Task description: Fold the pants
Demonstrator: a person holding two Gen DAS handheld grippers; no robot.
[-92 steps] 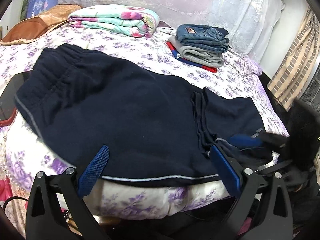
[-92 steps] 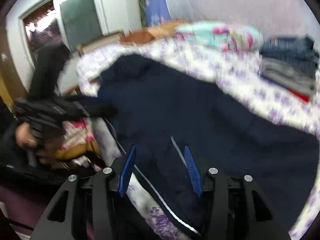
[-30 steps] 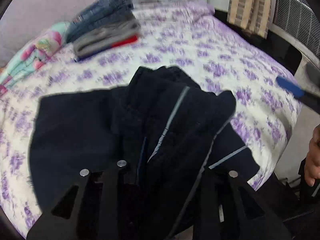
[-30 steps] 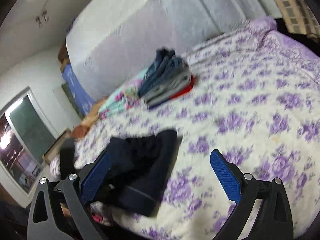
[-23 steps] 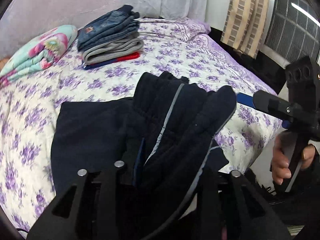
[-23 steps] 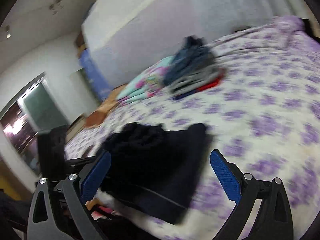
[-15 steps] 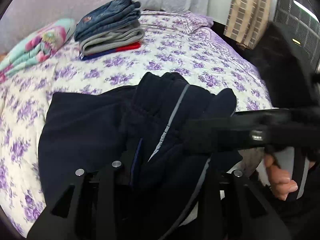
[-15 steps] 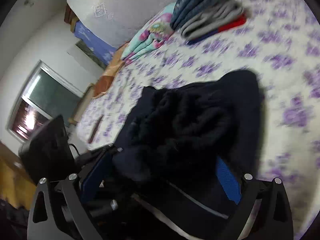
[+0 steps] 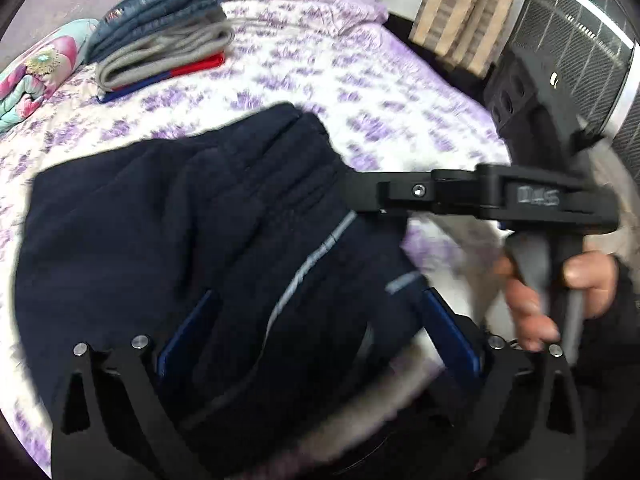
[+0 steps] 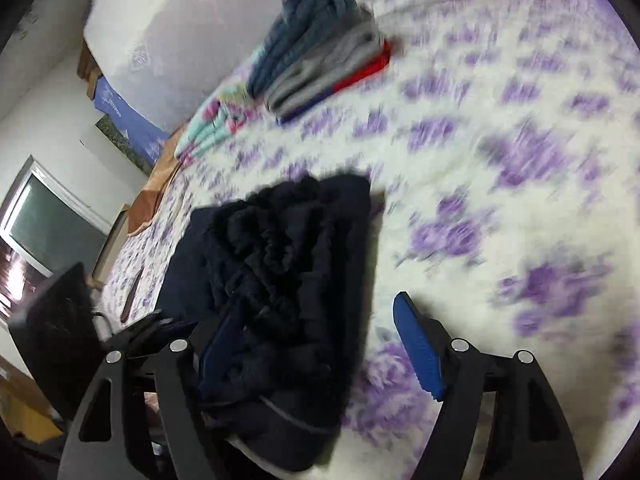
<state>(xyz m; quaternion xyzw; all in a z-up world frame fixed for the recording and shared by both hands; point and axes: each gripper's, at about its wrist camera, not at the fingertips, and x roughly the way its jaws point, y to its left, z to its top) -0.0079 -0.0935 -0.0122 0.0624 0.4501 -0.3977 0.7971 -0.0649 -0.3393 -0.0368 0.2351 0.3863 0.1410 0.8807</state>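
half a second on, the left gripper (image 9: 316, 328) has let go of the pants (image 9: 192, 240), its blue-padded fingers (image 9: 182, 332) now spread wide either side of the bunched navy cloth where they were earlier pressed shut on it. folded over on themselves, the pants lie in a dark heap at the near edge of the bed (image 9: 360, 92) with its purple-flowered cover, a grey side stripe running down the top layer. far left on the bed sits a folded floral blanket (image 9: 28, 76), and next to it a stack of folded clothes (image 9: 160, 36) (jeans on top, grey beneath, red and blue at the bottom). to the right, the right gripper (image 9: 360, 198) reaches in sideways with its tip at the waistband end of the pants, gripped by the person's right hand (image 9: 560, 292). seen from the right wrist, the right gripper (image 10: 320, 340) is also spread open, its left finger against the crumpled pants (image 10: 288, 280) and its right finger (image 10: 418, 350) over bare bedcover (image 10: 520, 160); the view is blurred by motion.
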